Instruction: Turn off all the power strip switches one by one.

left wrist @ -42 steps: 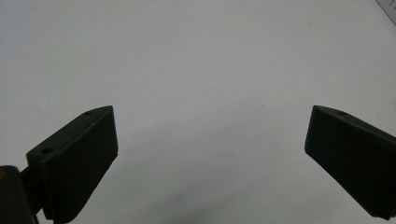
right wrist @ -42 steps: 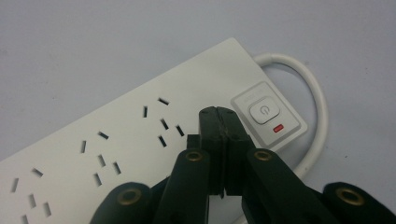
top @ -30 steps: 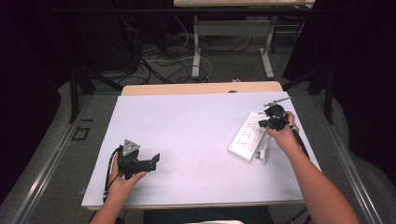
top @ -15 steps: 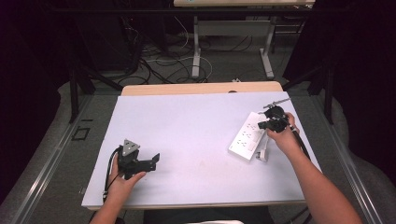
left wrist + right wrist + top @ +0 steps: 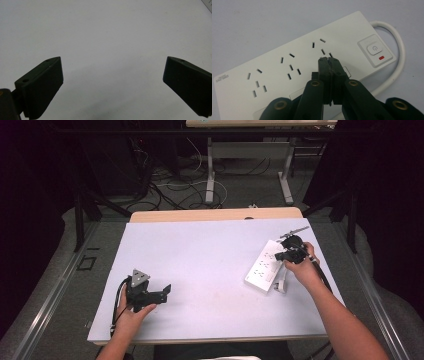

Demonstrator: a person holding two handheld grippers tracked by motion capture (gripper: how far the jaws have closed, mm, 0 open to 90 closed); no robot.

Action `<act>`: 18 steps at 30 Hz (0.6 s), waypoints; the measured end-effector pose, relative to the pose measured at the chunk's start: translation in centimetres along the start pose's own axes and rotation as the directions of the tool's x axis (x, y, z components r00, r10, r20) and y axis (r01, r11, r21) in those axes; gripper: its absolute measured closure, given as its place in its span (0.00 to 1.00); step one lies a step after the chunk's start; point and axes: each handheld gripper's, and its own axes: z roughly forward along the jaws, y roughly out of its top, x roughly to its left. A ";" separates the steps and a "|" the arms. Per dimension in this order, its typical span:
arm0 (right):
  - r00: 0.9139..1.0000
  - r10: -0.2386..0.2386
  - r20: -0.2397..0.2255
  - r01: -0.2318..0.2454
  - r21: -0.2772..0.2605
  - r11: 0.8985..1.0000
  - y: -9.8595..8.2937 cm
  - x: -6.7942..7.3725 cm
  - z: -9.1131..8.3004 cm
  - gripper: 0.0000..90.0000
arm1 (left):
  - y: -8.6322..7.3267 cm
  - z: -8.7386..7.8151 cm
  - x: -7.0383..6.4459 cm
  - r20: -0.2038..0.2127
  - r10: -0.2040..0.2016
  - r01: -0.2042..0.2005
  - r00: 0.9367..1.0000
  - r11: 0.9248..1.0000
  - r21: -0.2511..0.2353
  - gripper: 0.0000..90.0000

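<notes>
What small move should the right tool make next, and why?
Probably slide toward the grey power button. The right tool is shut with nothing between its jaws, hovering over the white plastic power strip beside the outlets, and the button lies just past its tip.

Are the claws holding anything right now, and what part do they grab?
Nothing is held. The right claw is shut with nothing between its jaws, just above the white power strip. The left claw is wide open over the bare table.

White power strip (image 5: 287,62), red indicator (image 5: 381,58), black claw (image 5: 329,59), pale lilac table (image 5: 200,250)
</notes>
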 end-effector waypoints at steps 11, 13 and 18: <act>1.000 -0.003 0.002 0.003 0.026 1.000 -0.2 -0.2 0.5 0.98 | 0.0 0.0 0.0 -0.001 -0.001 0.001 1.000 1.000 -0.001 0.03; 1.000 0.017 0.003 -0.017 0.031 0.999 -0.2 -0.1 0.6 0.98 | 0.0 0.0 0.0 -0.001 -0.002 0.002 1.000 1.000 -0.001 0.03; 1.000 0.008 -0.002 -0.008 0.029 1.000 -0.6 -0.3 0.9 0.98 | 0.0 0.1 0.0 0.002 -0.009 0.009 1.000 1.000 -0.002 0.03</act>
